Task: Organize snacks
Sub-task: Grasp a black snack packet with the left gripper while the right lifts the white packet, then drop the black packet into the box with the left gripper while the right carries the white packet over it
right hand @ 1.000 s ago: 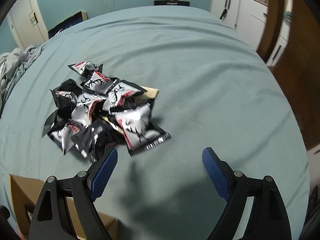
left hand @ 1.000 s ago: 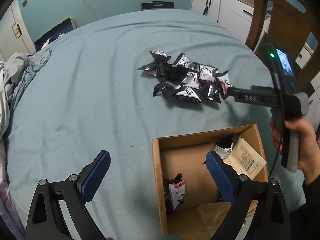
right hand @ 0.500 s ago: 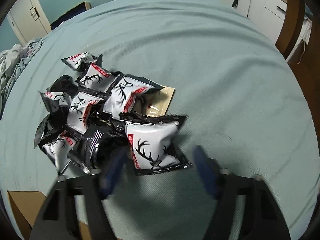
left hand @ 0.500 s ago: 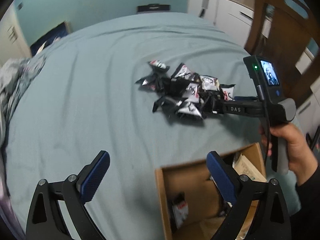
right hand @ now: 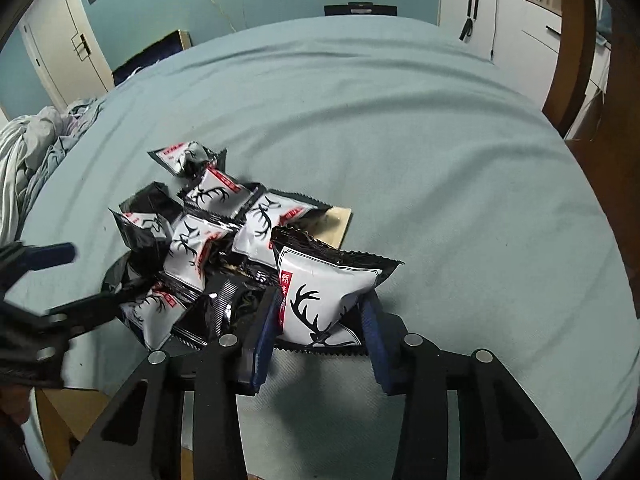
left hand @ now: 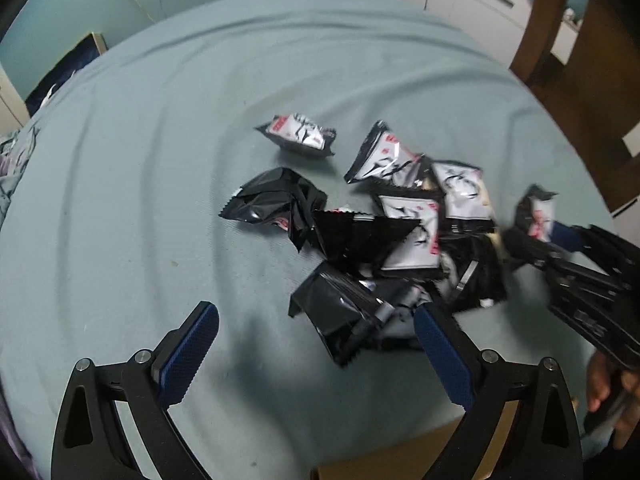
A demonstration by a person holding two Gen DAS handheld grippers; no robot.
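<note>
Nearest us in the right wrist view, at six o'clock, the right hand-held gripper [right hand: 320, 330] is closing on a white snack packet [right hand: 320, 300] printed with black antlers and a red label; the blue pads already touch its sides, so we count it as grasped. Risk, in our judgement: the packet is puffy and slick, and its near seam lies between the jaws, so it could squirt out or be held by film alone and drop on the lift; neighbouring packets overlap its far edge and may be dragged along. In the left wrist view the left hand-held gripper [left hand: 316, 344] hangs released, jaws wide, over the near edge of the heap, nothing between them; at six o'clock a strip of cardboard box [left hand: 392, 466] shows. A collision between the two tools looks possible, since both work the same heap. Further out, at about ten o'clock from the held packet, lies the pile of snack packets [right hand: 192, 236], black and white foil, crumpled, overlapping. All rest on the bed [right hand: 440, 140], covered in blue-green cloth.
</note>
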